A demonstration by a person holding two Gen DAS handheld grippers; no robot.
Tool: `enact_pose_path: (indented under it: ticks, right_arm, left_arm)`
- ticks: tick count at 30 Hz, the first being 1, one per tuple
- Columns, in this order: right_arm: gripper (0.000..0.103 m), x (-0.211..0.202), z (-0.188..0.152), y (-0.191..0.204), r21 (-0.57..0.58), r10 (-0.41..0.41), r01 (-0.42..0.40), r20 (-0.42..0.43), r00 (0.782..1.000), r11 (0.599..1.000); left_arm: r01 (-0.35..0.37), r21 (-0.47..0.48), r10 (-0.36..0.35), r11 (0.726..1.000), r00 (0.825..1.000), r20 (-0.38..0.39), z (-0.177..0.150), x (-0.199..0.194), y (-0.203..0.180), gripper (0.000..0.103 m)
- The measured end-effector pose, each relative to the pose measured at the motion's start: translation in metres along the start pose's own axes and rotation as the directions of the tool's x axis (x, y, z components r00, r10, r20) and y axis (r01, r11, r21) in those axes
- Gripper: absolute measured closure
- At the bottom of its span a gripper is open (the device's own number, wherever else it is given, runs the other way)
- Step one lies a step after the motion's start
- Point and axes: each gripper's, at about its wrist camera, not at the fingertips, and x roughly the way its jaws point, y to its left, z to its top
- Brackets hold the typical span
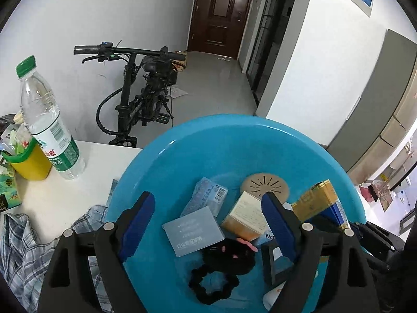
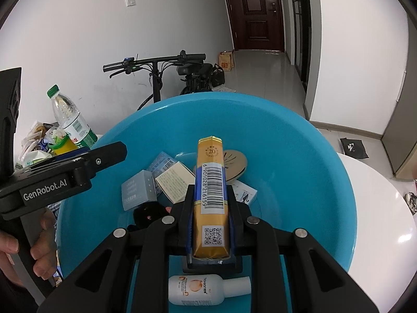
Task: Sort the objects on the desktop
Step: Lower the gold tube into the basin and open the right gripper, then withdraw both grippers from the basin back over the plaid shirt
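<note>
A blue basin (image 1: 182, 143) (image 2: 299, 143) holds several small items. My left gripper (image 1: 208, 198) hangs open above them, with nothing pressed between its blue pads. Below it lie a grey-blue box (image 1: 192, 230), a cream and orange box (image 1: 246, 216), a light blue packet (image 1: 206, 195), a tan round disc (image 1: 264, 185), a black plush piece (image 1: 226, 255) and a black scrunchie (image 1: 213, 284). My right gripper (image 2: 211, 190) is shut on a gold cigarette pack (image 2: 211, 161) (image 1: 316, 198), held over the basin. A white bottle (image 2: 203, 288) lies under the right gripper.
On the white table (image 1: 78, 177) left of the basin stand a green-capped water bottle (image 1: 49, 122) and a yellow cup (image 1: 28, 161) stuffed with packets. A plaid cloth (image 1: 23, 247) lies at the near left. A bicycle (image 1: 140, 91) leans behind. A hand (image 2: 39, 247) grips the left tool.
</note>
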Motion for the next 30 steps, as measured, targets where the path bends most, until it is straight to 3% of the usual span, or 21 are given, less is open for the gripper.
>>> enact_pose_path:
  ticks: [9, 11, 15, 20, 25, 30]
  right_arm:
    - [0.082, 0.001, 0.0, 0.001, 0.005, -0.005, 0.005, -0.009, 1.0, 1.0]
    - [0.077, 0.002, 0.0, 0.0, 0.004, -0.009, 0.009, -0.015, 1.0, 1.0]
    - [0.053, -0.001, 0.0, 0.002, 0.0, -0.013, 0.013, -0.002, 1.0, 1.0]
    - [0.051, -0.005, 0.002, 0.001, 0.006, -0.026, 0.025, 0.018, 1.0, 1.0]
    - [0.028, -0.006, 0.005, -0.01, 0.058, -0.025, 0.023, 0.044, 0.999, 0.998]
    - [0.026, -0.012, 0.009, -0.017, 0.084, -0.057, 0.053, 0.052, 0.997, 0.995]
  left_arm:
    - [-0.005, -0.006, 0.005, 1.0, 1.0, 0.017, -0.001, -0.006, -0.002, 0.017]
    - [0.003, -0.009, -0.002, 1.0, 1.0, 0.023, 0.0, -0.009, -0.001, 0.017]
    - [0.015, -0.001, -0.015, 1.0, 0.999, 0.033, 0.002, -0.015, -0.001, 0.017]
    - [0.024, -0.015, -0.024, 1.0, 0.999, 0.041, 0.003, -0.019, 0.001, 0.017]
    - [0.022, 0.001, -0.022, 1.0, 0.998, 0.058, 0.003, -0.025, -0.003, 0.017]
    - [0.044, 0.02, -0.045, 0.999, 0.994, 0.102, 0.004, -0.041, -0.007, 0.017]
